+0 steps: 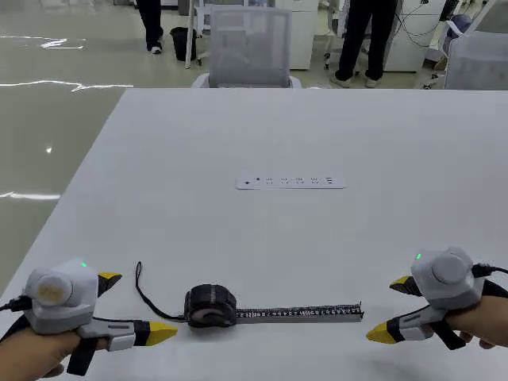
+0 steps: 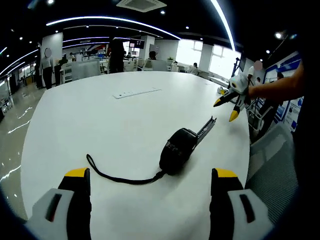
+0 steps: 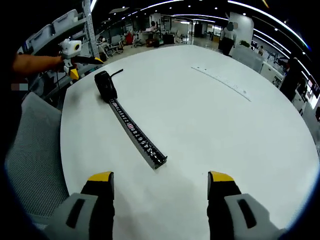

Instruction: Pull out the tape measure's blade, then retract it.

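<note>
A black tape measure (image 1: pixel 210 305) lies near the front edge of a white bench (image 1: pixel 317 135), its blade (image 1: pixel 302 313) drawn out flat along the surface toward the person's right, and a thin wrist strap (image 1: pixel 145 294) curling away from the case on the other side. The left hand-held gripper (image 1: pixel 145 304) hovers just beside the case with its yellow-tipped jaws spread wide and holding nothing; the right hand-held gripper (image 1: pixel 381 310) waits near the end hook (image 3: pixel 159 161), apart from it, its jaws equally wide and empty. A flat power strip (image 1: pixel 290 182) sits well apart, toward the middle of the bench. The case looks compact, hard-shelled and fairly dense, yet probably light enough to skid on the smooth top, so it likely wants pinching across its flat sides to keep it from sliding. The blade appears to be thin, springy metal, stiff along its curve but liable to kink and to whip back under the spring; the hook at its tip seems the safest place to take hold, easing it home rather than letting it snap.
</note>
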`<state>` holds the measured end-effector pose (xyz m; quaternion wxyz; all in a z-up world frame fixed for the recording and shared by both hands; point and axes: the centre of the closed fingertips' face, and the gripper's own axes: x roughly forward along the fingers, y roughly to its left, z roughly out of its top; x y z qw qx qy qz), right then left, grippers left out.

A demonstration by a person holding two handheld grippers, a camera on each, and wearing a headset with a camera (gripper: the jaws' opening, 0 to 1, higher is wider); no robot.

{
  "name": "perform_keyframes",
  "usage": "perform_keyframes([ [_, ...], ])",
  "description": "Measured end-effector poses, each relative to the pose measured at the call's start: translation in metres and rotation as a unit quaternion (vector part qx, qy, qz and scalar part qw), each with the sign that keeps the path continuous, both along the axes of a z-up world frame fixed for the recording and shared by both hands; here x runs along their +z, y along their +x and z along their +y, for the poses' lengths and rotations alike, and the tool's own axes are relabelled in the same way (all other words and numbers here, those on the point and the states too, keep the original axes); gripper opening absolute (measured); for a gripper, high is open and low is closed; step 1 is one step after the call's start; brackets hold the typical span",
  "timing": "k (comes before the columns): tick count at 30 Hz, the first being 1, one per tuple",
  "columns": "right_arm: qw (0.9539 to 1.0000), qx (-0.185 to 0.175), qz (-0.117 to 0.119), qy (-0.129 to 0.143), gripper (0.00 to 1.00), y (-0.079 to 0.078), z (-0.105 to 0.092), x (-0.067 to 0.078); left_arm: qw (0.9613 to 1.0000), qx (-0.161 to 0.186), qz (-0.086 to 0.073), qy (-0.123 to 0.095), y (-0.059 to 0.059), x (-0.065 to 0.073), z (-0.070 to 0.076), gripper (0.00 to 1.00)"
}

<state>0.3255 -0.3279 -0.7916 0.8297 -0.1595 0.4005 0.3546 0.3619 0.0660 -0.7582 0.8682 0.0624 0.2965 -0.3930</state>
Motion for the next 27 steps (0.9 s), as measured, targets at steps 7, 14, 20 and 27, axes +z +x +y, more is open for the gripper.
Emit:
perform_keyframes([
  [7,0.9981,-0.044,-0.036,0.025,0.91,-0.008,-0.012,0.017,0.9992,0.033,-0.012,-0.019,-0.011,0.000,0.016,0.99],
  [14,0.9907,-0.100,-0.063,0.068,0.99,-0.023,-0.025,0.024,0.9984,0.046,-0.028,-0.018,-0.018,0.004,0.021,0.99],
  [20,0.9875,-0.117,-0.080,0.070,1.00,-0.035,-0.031,0.024,0.9964,0.071,-0.032,-0.035,-0.017,0.013,0.028,0.99],
  [27,0.9832,-0.125,-0.100,0.087,1.00,-0.051,-0.029,0.030,0.9961,0.073,-0.040,-0.030,-0.027,0.018,0.031,0.99],
])
